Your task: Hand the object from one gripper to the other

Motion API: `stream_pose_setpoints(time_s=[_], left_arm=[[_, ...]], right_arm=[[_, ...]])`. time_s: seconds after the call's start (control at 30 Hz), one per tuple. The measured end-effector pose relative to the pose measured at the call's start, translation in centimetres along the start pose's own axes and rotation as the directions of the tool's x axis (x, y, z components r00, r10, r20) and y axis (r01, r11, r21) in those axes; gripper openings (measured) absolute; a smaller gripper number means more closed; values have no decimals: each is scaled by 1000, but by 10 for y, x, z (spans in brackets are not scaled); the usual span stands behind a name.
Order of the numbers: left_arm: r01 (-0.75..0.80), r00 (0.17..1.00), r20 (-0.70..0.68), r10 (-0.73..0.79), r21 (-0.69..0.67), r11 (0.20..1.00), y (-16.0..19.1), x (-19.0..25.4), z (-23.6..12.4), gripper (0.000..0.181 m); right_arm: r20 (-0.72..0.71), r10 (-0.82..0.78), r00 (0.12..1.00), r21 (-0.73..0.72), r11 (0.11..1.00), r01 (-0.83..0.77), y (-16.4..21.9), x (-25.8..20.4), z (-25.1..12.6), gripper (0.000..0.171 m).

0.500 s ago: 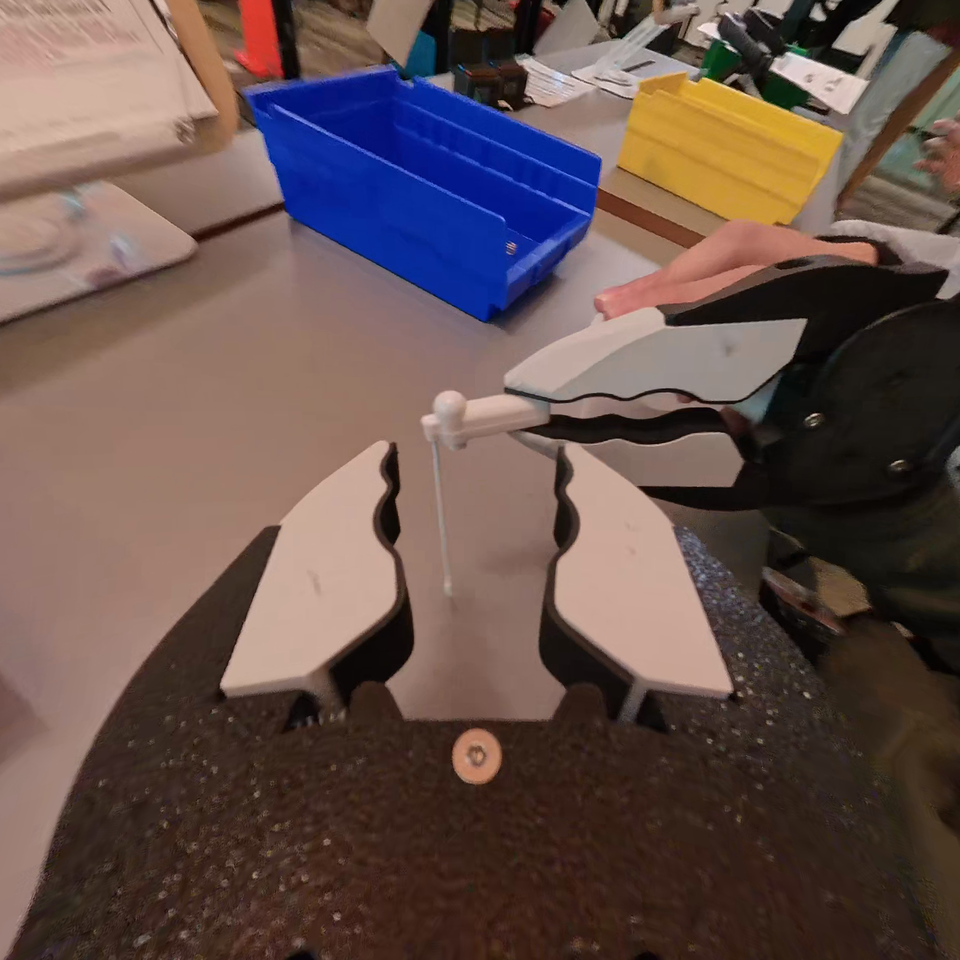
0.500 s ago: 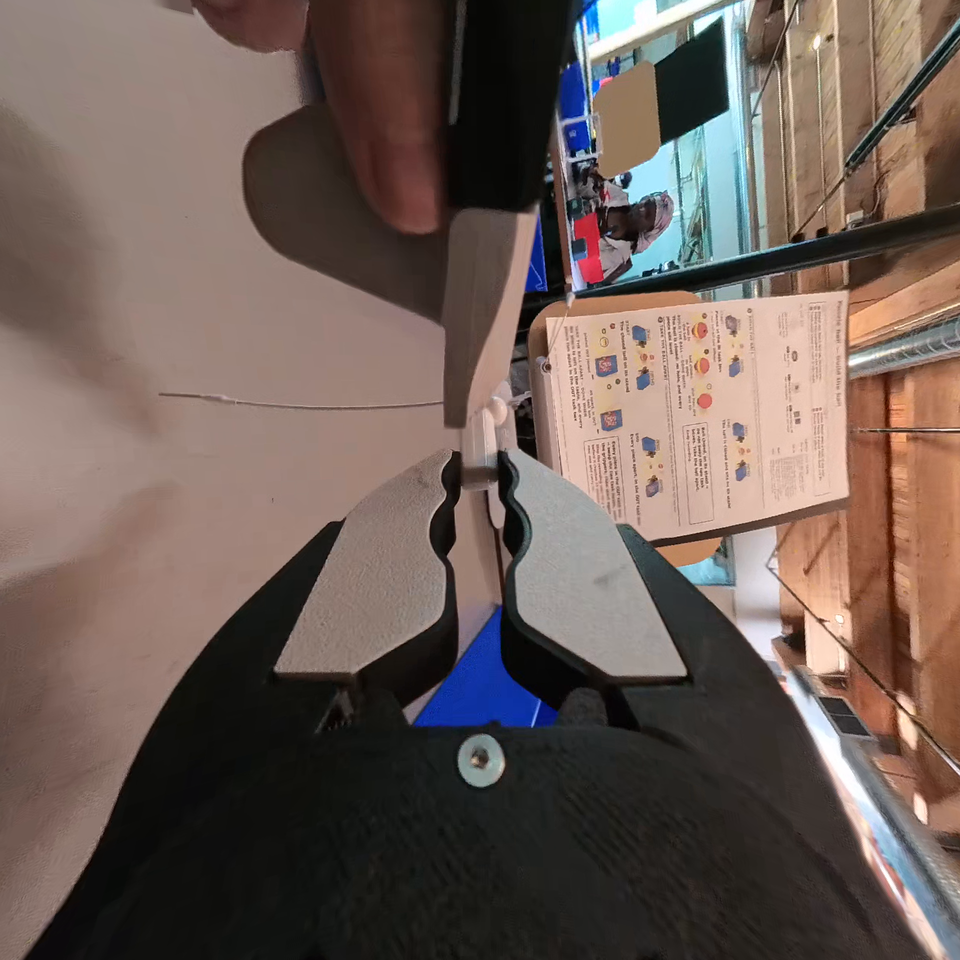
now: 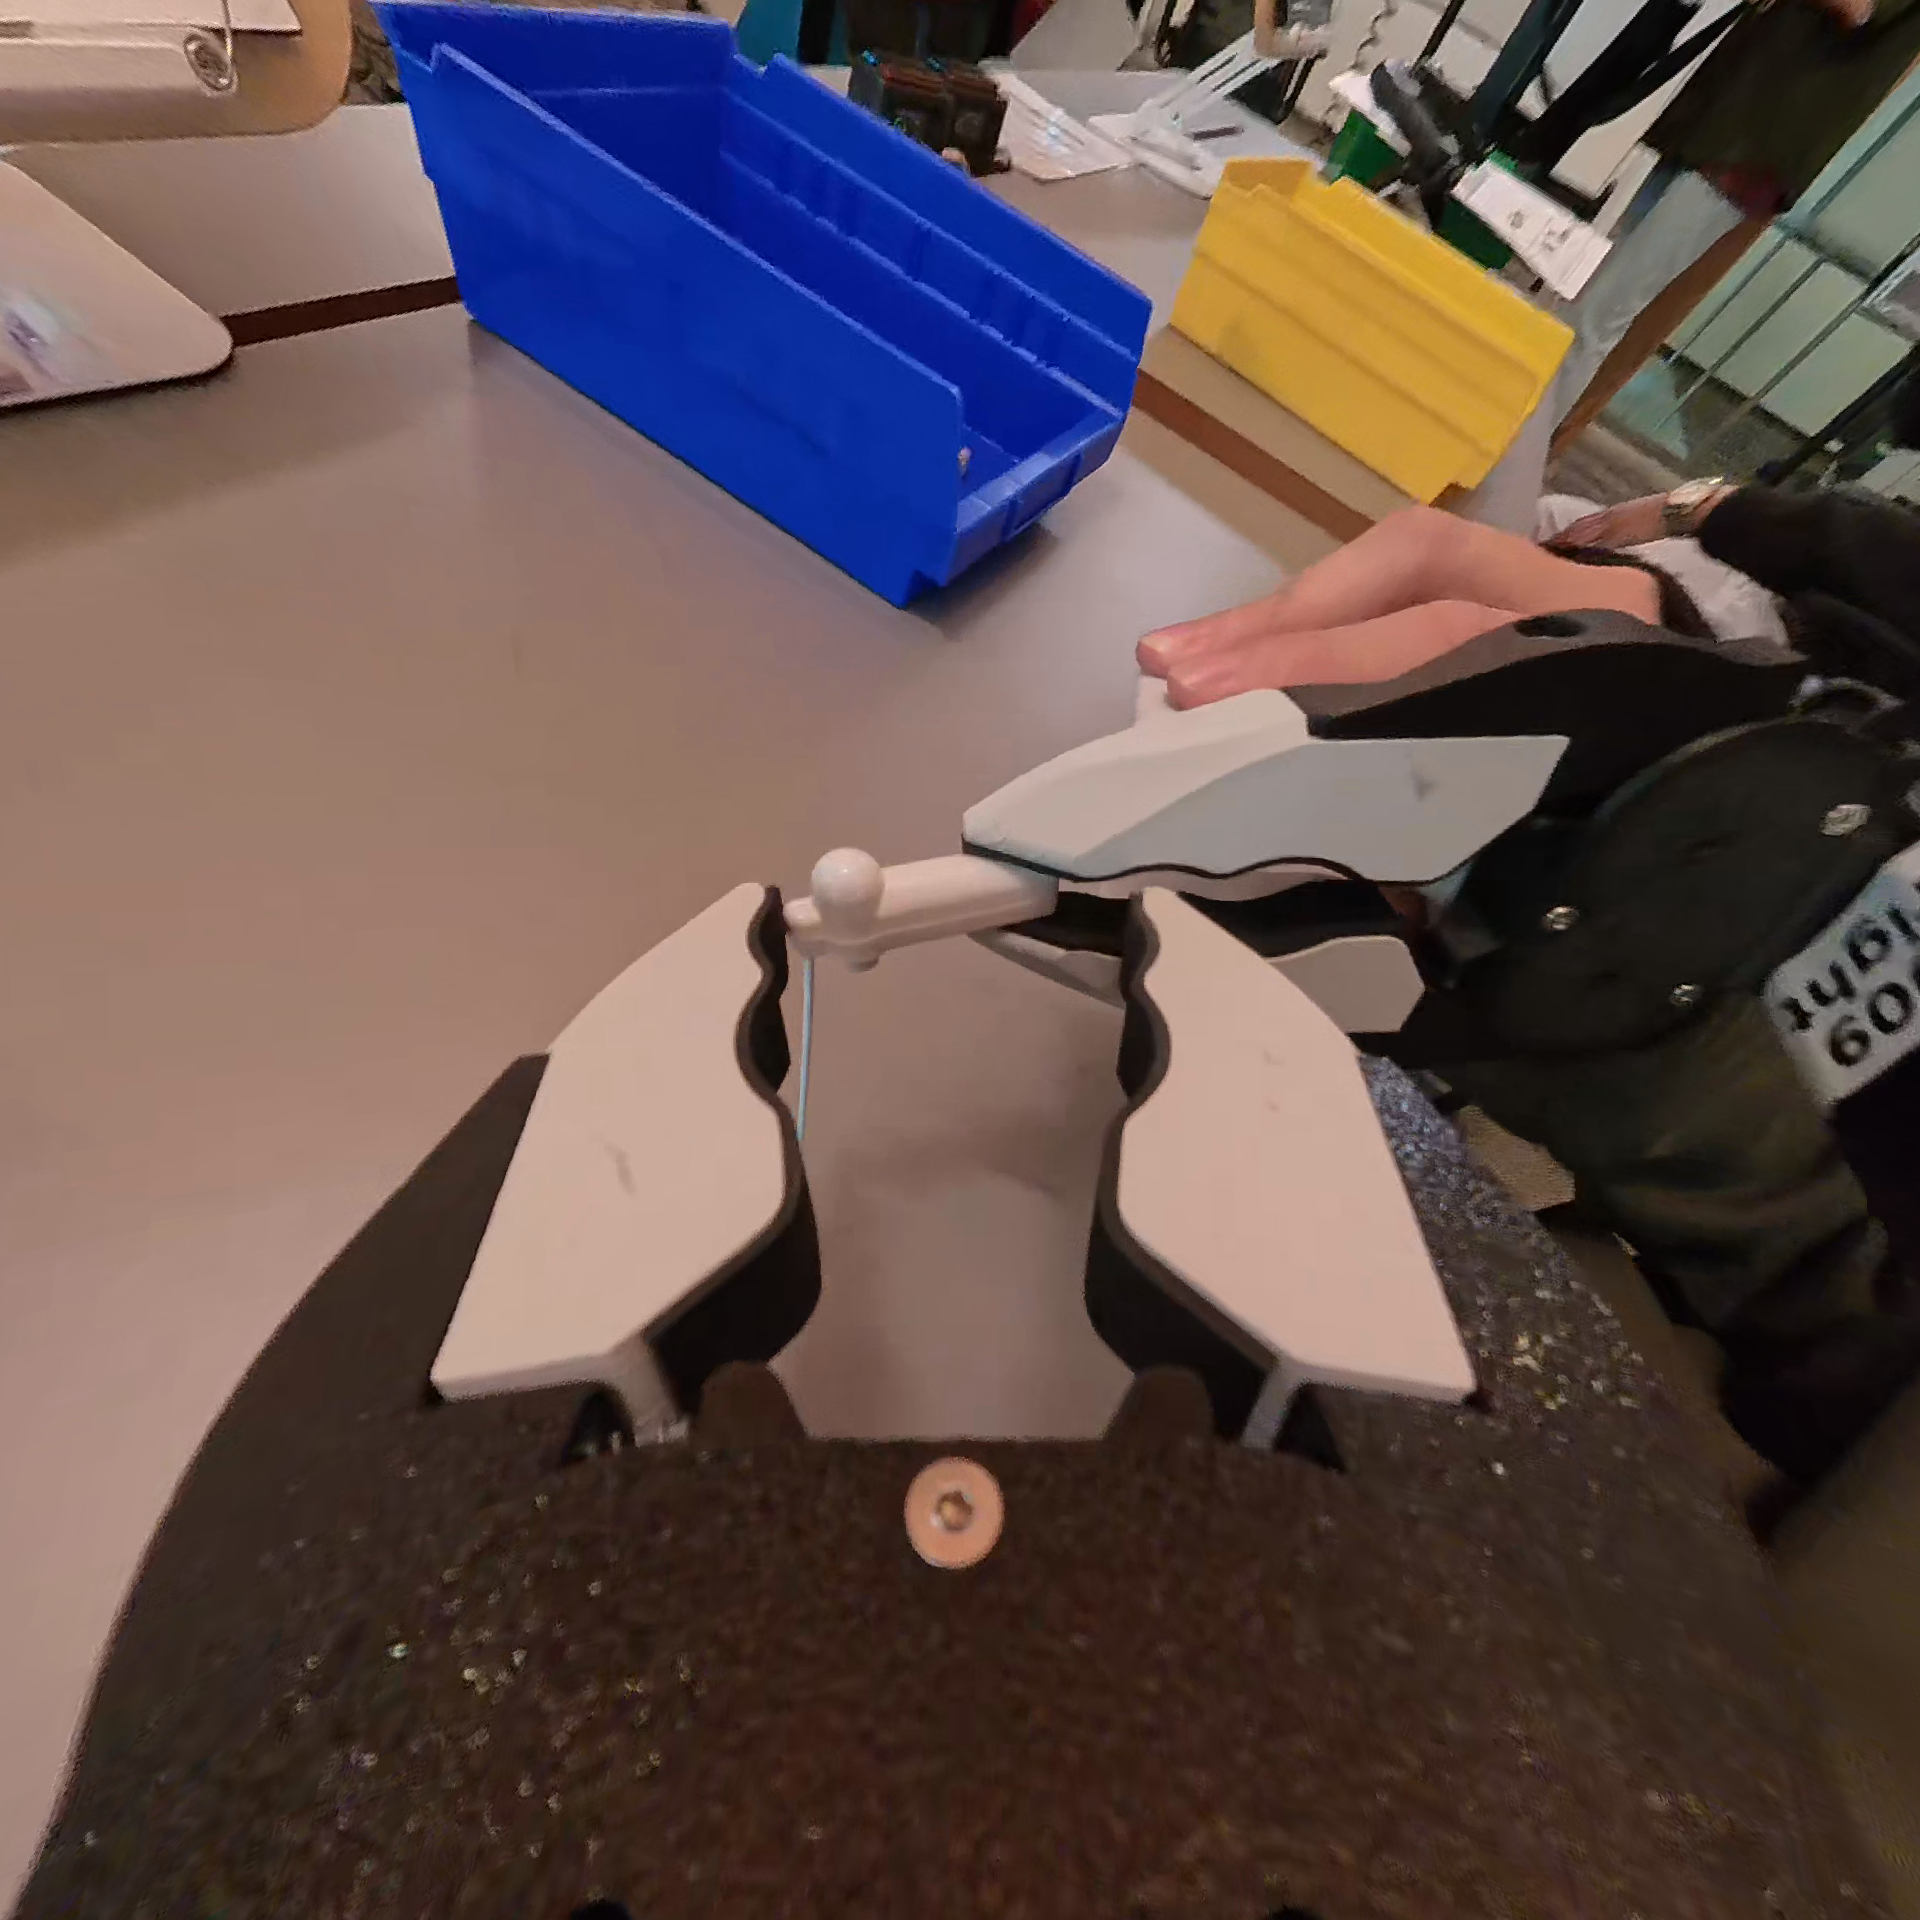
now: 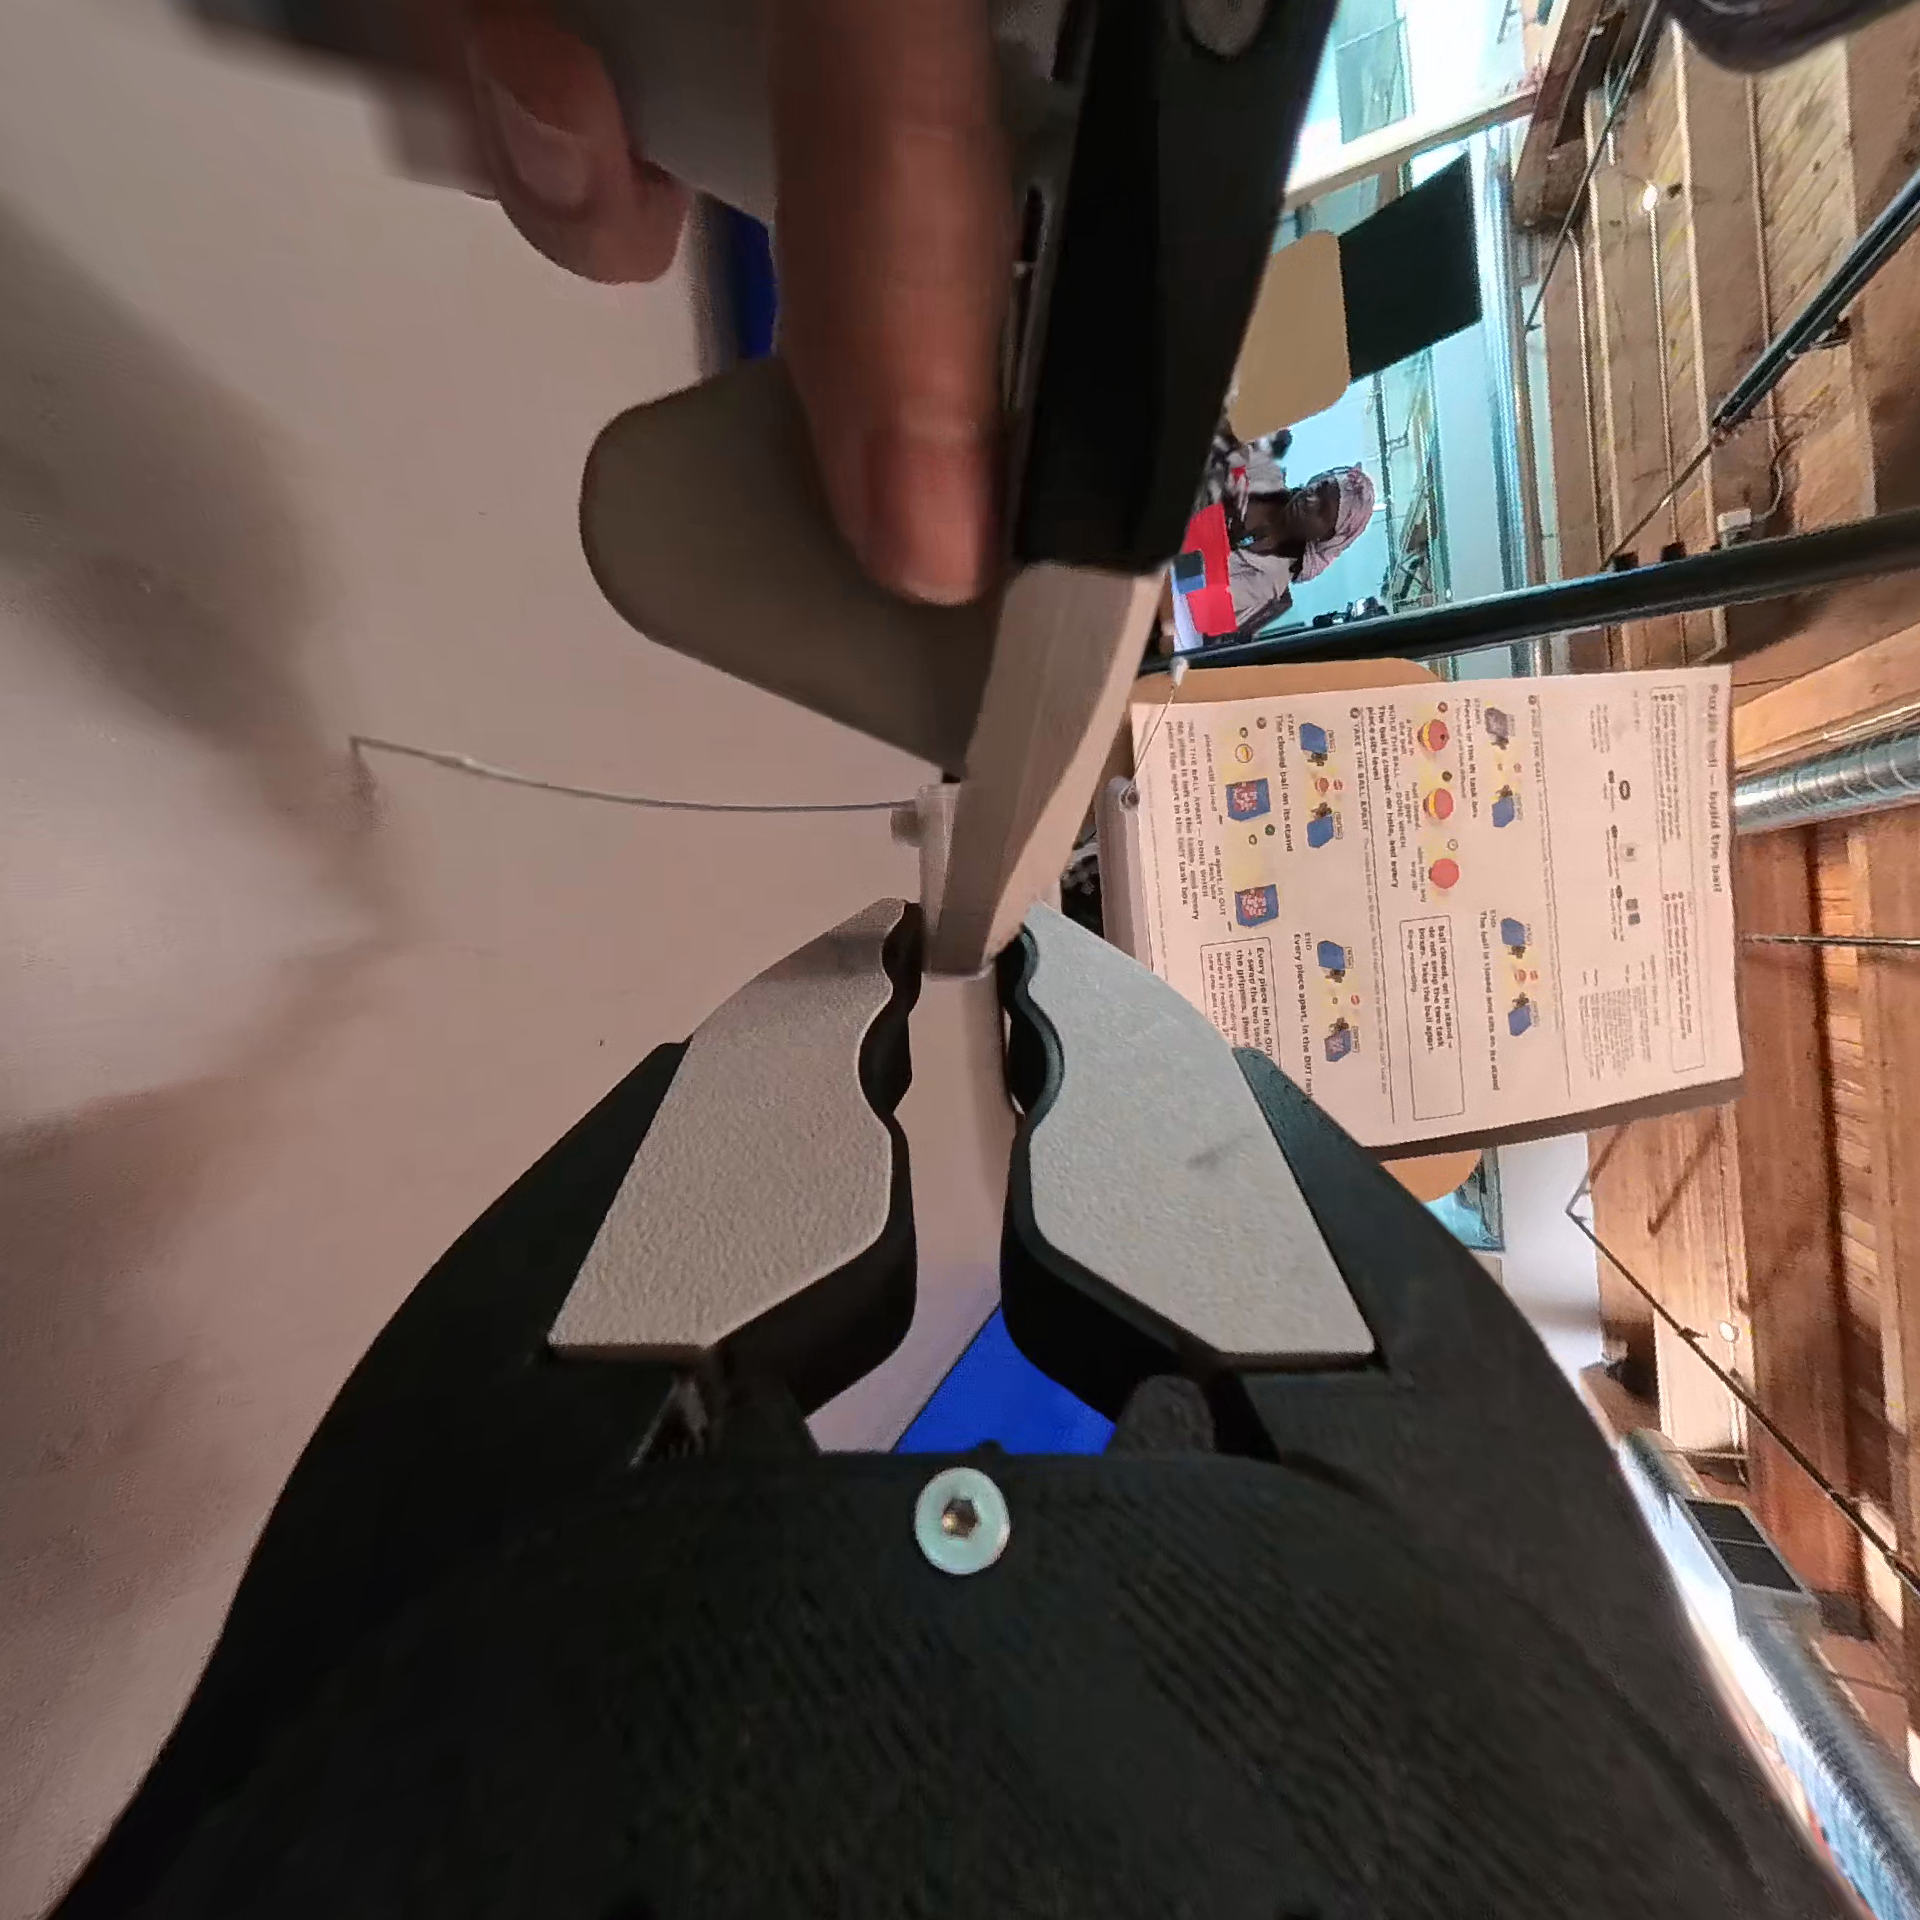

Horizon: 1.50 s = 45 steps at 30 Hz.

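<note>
White plastic object [image 3: 899, 914] with a thin rod is hanging clamped in the right claw [image 3: 1023, 899], its knob touching the left finger of the left claw [image 3: 951, 997], whose fingers are gaping apart. Closing off-centre risks bending the rod. Its lower end is blurring out.

We see a grey table [image 3: 312, 675] with a smooth matte top. A blue plastic bin [image 3: 769, 301] sits directly on it, its open end turned toward us. Farther right, beyond a dark brown seam in the surface, a yellow bin [image 3: 1361, 332] rests on the neighbouring grey top. At the left edge lies a pale, rounded flat base [image 3: 94, 301].
</note>
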<state>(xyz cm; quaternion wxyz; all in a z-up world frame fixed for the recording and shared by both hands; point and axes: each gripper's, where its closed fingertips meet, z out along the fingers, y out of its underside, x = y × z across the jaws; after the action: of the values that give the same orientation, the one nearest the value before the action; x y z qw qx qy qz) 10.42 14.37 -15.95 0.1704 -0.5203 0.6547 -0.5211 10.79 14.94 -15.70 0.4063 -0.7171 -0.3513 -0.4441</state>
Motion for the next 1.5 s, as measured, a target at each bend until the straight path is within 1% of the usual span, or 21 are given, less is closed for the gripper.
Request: stream_pose_setpoints(time_s=[0.07,0.27,0.33,0.57,0.63,0.7,0.77,0.8,0.83,0.87,0.9,0.93,0.97,1.0,1.07,1.13,1.2,1.3,1.33,1.4,1.5], left_arm=[[1,999,44,0,-26,1000,4,-5,2,59],[-16,995,94,17,-5,1000,0,-6,4,56],[-39,996,84,37,19,999,-3,-5,3,50],[-70,997,-28,73,100,992,-12,5,1,50],[-87,994,-57,95,136,987,-16,6,-2,50],[-104,987,-99,123,181,978,-22,7,-10,50],[-150,972,-145,187,236,960,-29,9,-21,50],[-191,955,-177,239,255,948,-29,13,-27,50],[-240,934,-193,301,283,928,-30,16,-34,50],[-294,907,-205,367,317,902,-30,20,-40,50],[-344,874,-222,433,348,872,-29,26,-46,50],[-383,844,-228,486,379,842,-29,31,-52,50],[-412,822,-221,525,405,816,-29,34,-56,50],[-438,799,-221,559,422,794,-29,37,-59,50],[-506,743,-205,637,451,735,-25,42,-63,50],[-577,693,-168,701,454,679,-19,43,-62,50],[-608,670,-163,724,439,662,-14,42,-59,50],[-620,659,-159,735,439,650,-12,42,-58,50],[-633,658,-143,739,427,646,-12,39,-56,50],[-651,653,-126,747,413,638,-11,36,-55,50],[-668,645,-101,758,409,622,-11,35,-54,50]], right_arm=[[-6,-8,1000,-1,1000,8,-3,-1,1,13],[-15,9,1000,-21,1000,-9,0,2,1,13],[-16,27,1000,-4,1000,-27,0,4,-1,14],[-9,167,986,145,976,-164,-10,13,-8,19],[6,212,977,190,959,-209,-13,16,-11,38],[64,303,951,238,921,-309,-15,20,-16,52],[183,481,857,294,805,-515,-19,27,-24,64],[273,593,757,308,692,-653,-21,32,-28,73],[390,683,618,291,545,-786,-25,36,-32,80],[511,738,441,232,375,-897,-28,38,-35,84],[610,759,228,121,195,-973,-29,37,-36,85],[685,728,14,-22,40,-999,-31,32,-36,85],[745,646,-165,-161,-66,-985,-36,24,-38,84],[784,543,-300,-271,-136,-953,-44,18,-42,78],[810,367,-457,-399,-226,-889,-57,16,-49,64],[811,283,-511,-456,-240,-857,-70,14,-51,58],[808,264,-527,-480,-223,-848,-80,8,-50,53],[817,254,-517,-472,-221,-854,-84,7,-49,22],[814,264,-516,-463,-240,-853,-82,8,-47,18],[816,288,-501,-445,-240,-863,-79,7,-44,16],[844,326,-425,-377,-201,-904,-78,7,-43,17]])
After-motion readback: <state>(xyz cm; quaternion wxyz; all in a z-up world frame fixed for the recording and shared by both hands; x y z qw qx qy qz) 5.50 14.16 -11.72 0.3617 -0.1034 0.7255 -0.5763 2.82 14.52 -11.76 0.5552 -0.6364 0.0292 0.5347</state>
